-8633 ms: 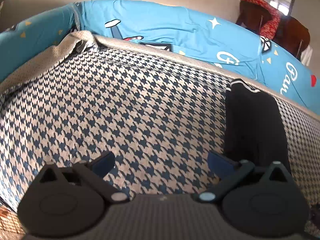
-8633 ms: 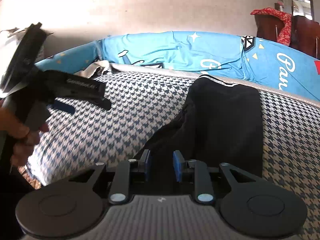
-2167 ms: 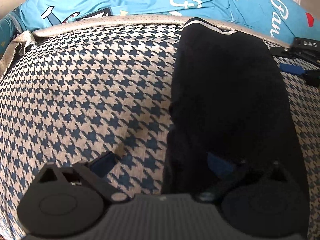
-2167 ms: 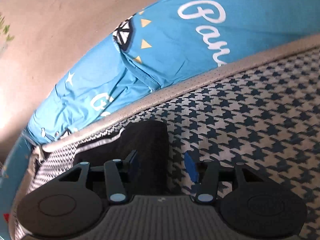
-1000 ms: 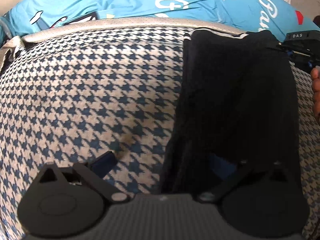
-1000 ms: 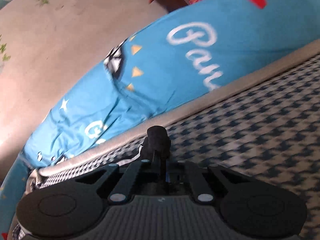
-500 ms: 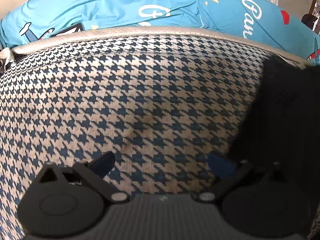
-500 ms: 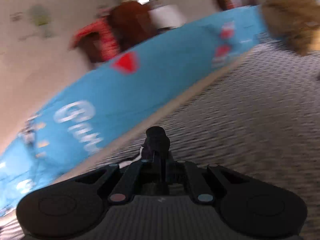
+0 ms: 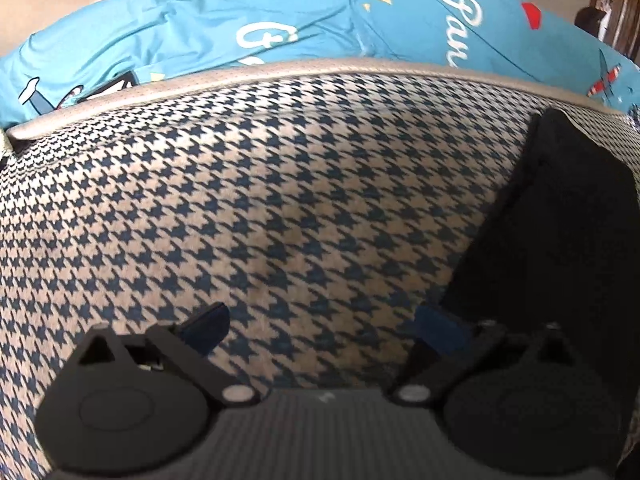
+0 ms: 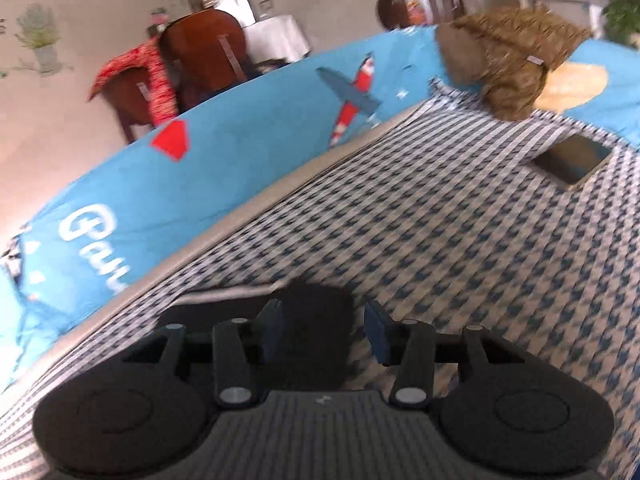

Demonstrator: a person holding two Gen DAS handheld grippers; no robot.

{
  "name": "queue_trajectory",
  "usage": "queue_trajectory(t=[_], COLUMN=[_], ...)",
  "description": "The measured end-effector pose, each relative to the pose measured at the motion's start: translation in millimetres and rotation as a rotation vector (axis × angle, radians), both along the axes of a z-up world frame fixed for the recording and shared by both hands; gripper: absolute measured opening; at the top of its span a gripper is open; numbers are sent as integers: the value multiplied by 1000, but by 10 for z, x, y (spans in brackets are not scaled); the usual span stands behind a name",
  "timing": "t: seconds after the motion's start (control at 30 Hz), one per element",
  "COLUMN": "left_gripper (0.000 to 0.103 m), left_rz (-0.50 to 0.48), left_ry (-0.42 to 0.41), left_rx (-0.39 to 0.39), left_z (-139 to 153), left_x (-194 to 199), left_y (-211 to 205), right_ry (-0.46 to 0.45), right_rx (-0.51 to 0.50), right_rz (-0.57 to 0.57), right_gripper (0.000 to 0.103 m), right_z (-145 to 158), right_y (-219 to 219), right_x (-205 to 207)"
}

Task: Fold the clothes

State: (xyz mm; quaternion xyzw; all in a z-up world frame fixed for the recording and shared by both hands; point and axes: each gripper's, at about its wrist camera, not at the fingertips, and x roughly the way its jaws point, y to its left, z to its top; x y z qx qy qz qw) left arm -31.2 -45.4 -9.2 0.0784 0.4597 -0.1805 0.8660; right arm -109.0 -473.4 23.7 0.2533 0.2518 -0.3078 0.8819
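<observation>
The black garment [image 10: 316, 320], lying on the houndstooth cover [image 9: 240, 208] between the just-released right gripper [image 10: 324, 330] pads (nothing pinched) and right of the spread, empty left gripper [image 9: 320, 324], looks soft, light and floppy, so a hemmed corner seems the likeliest hold.

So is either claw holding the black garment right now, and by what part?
Neither. The right claw has just been opening; the black garment lies between its pads, not pinched. The left claw is open over the checked cover.
</observation>
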Motion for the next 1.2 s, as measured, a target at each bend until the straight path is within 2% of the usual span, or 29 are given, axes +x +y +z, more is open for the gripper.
queue_trajectory(t=[0.13, 0.27, 0.4, 0.5, 0.6, 0.87, 1.0, 1.2], left_gripper=[103, 103, 103, 103, 103, 103, 103, 103], left_rz=[-13, -37, -64, -66, -71, -60, -40, 13], left_ry=[3, 0, -1, 11, 9, 1, 3, 4], left_rx=[-7, 24, 64, 48, 38, 31, 19, 24], left_z=[-17, -49, -80, -112, -125, -123, -99, -78], left_x=[-99, -215, -328, -417, -566, -914, -997, -1044], left_y=[6, 15, 34, 91, 142, 309, 396, 532], right_ry=[8, 53, 108, 139, 140, 173, 171, 227], right_rx=[45, 1, -4, -22, -53, -37, -86, -148], right_rz=[101, 200, 282, 347, 401, 494, 513, 615], right_gripper=[45, 47, 58, 63, 75, 75, 75, 75], right_z=[-6, -56, -132, -188, -240, -540, -608, -768], right_y=[198, 448, 752, 974, 1219, 1801, 2029, 2414], right_x=[-136, -263, -387, -487, -640, -1143, -1400, -1631])
